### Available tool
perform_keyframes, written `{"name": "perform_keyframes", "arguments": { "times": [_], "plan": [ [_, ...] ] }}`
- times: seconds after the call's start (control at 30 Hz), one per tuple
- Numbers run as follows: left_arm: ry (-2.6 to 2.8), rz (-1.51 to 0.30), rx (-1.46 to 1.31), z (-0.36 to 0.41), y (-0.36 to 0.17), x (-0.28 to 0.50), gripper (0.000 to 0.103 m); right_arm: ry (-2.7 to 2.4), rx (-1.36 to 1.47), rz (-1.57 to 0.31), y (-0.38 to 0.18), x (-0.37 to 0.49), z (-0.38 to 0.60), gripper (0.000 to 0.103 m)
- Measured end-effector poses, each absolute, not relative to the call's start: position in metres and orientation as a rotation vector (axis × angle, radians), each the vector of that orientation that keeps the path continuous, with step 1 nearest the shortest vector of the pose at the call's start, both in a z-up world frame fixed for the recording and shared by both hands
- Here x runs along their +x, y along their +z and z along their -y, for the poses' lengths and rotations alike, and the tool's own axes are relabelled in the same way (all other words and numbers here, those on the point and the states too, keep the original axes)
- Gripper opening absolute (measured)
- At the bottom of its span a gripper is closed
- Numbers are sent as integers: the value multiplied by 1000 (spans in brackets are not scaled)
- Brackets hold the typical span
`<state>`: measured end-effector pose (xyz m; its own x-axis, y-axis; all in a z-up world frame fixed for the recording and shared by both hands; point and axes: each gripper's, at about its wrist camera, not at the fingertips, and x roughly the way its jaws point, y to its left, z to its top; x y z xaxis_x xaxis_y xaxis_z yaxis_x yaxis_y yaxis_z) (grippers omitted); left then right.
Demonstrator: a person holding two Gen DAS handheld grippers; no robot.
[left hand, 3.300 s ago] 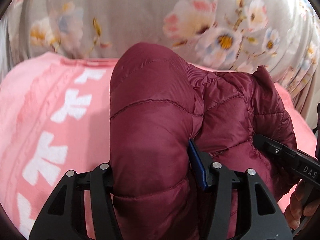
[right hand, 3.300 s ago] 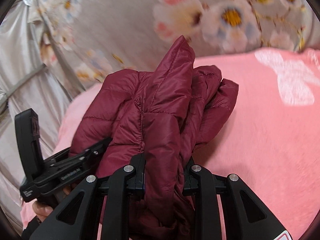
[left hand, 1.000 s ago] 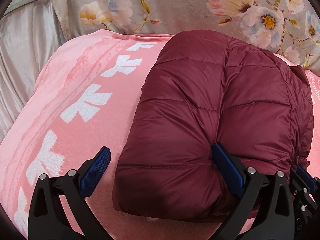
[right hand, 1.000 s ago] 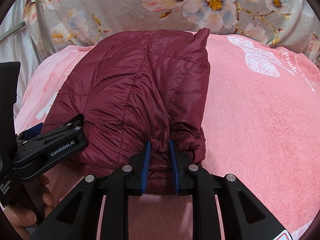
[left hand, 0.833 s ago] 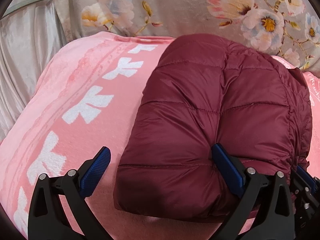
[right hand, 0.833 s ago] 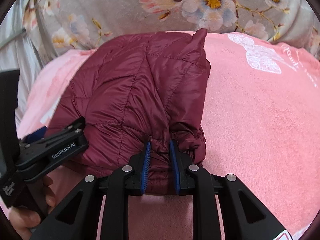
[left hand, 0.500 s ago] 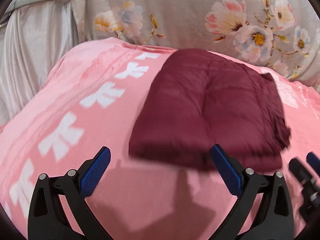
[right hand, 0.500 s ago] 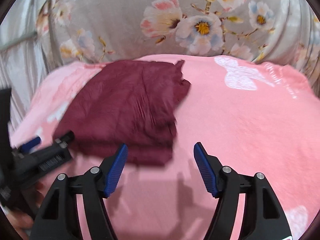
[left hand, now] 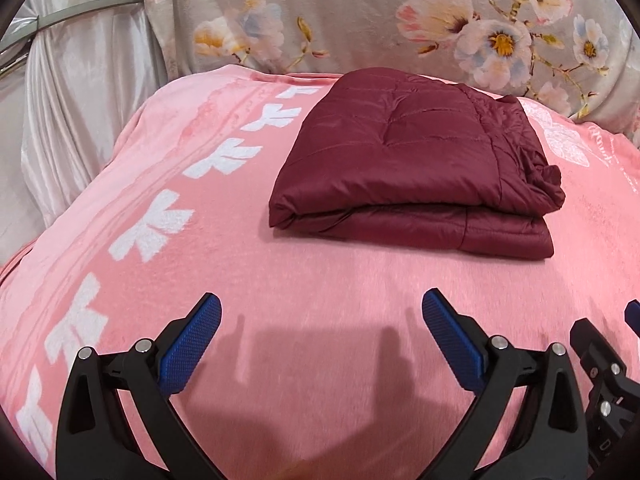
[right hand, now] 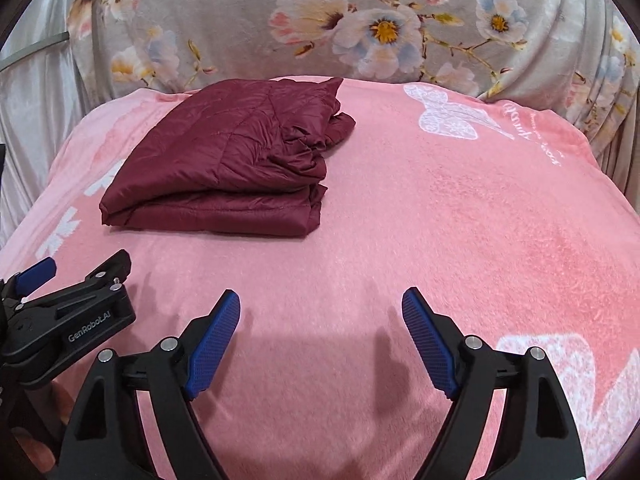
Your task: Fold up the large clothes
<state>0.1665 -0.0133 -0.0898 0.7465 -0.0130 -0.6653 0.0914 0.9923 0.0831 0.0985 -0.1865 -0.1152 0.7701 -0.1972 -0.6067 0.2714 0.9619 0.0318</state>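
Note:
A dark red quilted jacket (left hand: 416, 160) lies folded into a flat stack on the pink blanket (left hand: 320, 300); the right wrist view has the jacket (right hand: 228, 160) at the far left. My left gripper (left hand: 320, 312) hangs open over bare blanket, well short of the jacket, nothing between its blue pads. My right gripper (right hand: 322, 308) is also back from the jacket, its jaws still opening and empty. The left gripper's body (right hand: 68, 324) shows at the lower left of the right wrist view.
The blanket carries white bow prints (left hand: 148, 228) along its left side and a white butterfly (right hand: 448, 116) at the far right. Grey floral fabric (right hand: 360, 20) rises behind it. A pale satin drape (left hand: 72, 100) hangs at the left.
The right gripper let go of the jacket's edge and opened wide. Both grippers drew back from the jacket, which now lies folded and untouched farther away.

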Motion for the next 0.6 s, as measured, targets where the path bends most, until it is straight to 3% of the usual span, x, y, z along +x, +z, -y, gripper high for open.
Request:
{"name": "perform_keyframes", "arguments": {
  "times": [0.6],
  "plan": [
    [-40, -705, 145, 18, -90, 155, 98, -242, 26, -618, -113, 93, 171, 82]
  ]
}}
